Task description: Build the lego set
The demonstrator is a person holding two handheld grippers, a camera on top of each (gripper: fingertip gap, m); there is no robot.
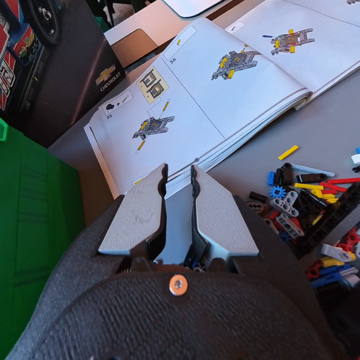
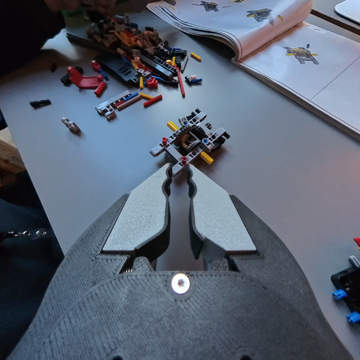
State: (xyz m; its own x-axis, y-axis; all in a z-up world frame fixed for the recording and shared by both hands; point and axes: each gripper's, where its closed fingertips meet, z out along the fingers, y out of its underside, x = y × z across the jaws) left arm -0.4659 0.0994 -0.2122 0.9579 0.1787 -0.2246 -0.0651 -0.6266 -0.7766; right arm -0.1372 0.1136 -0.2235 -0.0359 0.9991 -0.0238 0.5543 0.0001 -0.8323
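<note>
My right gripper hovers low over the grey table at the near end of a small grey beam assembly with black gears and a yellow axle. Its fingertips stand a little apart around the tip of the near beam, just behind a red pin that sticks up from it. I see no firm pinch. My left gripper is open and empty, held above the near edge of an open instruction booklet.
A pile of loose building parts lies at the back left and also shows in the left wrist view, with a lone yellow axle near it. A dark printed box stands beyond a green surface. A black part with blue pins sits at the right edge. Across from one pair of fingers to the other is roughly 35 cm. The right gripper is farther from the lone yellow axle, some 25 cm, than the left, some 11 cm. The right camera catches it too, in the right wrist view.
</note>
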